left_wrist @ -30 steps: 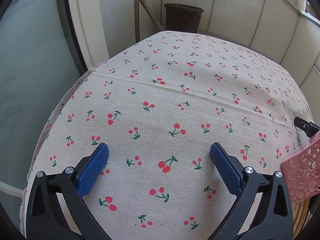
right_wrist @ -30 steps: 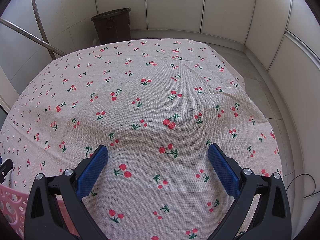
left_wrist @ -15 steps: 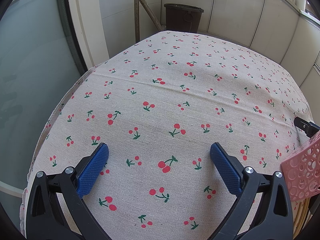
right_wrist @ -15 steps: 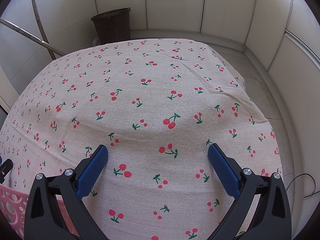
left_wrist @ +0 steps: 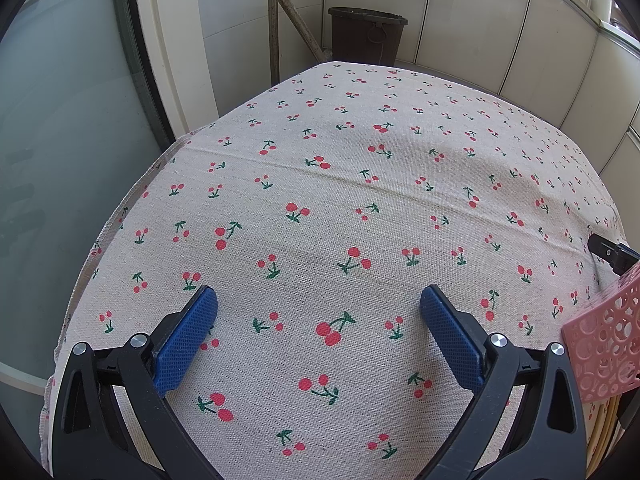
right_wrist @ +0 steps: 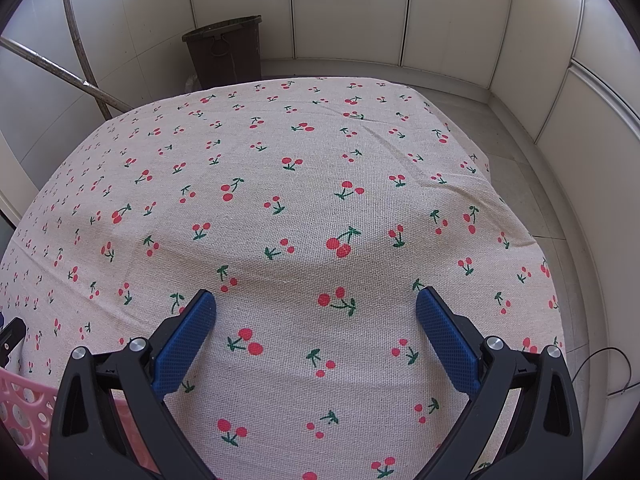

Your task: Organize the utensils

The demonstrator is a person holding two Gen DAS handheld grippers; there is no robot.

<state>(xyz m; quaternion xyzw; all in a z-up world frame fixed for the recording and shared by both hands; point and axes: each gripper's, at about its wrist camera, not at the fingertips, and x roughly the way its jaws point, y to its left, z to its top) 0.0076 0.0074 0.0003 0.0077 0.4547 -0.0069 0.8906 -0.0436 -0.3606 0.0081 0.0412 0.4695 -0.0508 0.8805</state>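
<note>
Left wrist view: left gripper (left_wrist: 319, 320) with blue textured pads, jaws spread wide, nothing between them, hovering over the desk under a beige cherry-print tablecloth (left_wrist: 360, 184). At the right edge, a pink perforated plastic basket (left_wrist: 604, 344), only its corner showing, resting on the cloth just beside the right-hand finger. Below the basket, pale yellowish stick-like shafts (left_wrist: 600, 440), possibly chopsticks or utensil handles; too little visible to tell. Tip of the other tool (left_wrist: 612, 254) peeking in beyond the basket.

Right wrist view: right gripper (right_wrist: 316, 318), jaws equally wide and empty, over bare cloth. Same pink basket (right_wrist: 24, 404) at the lower left corner, partly hidden behind the left-hand finger. Dark brown plastic bin (right_wrist: 226, 54) on the floor past the far desk edge, well apart from everything.

No utensil plainly visible on the cloth; likely in or beside the basket, out of frame.

Handling, as a judgement: slim shafts probably light, stiff and smooth, prone to rolling or pivoting if pinched at an end, so best taken near mid-length, across the shaft, pads square on. Basket likely light and slightly flexible, liable to slide on the cloth when nudged; rim wall the sensible place to grip or steady. Loose cloth apt to bunch if dragged.
</note>
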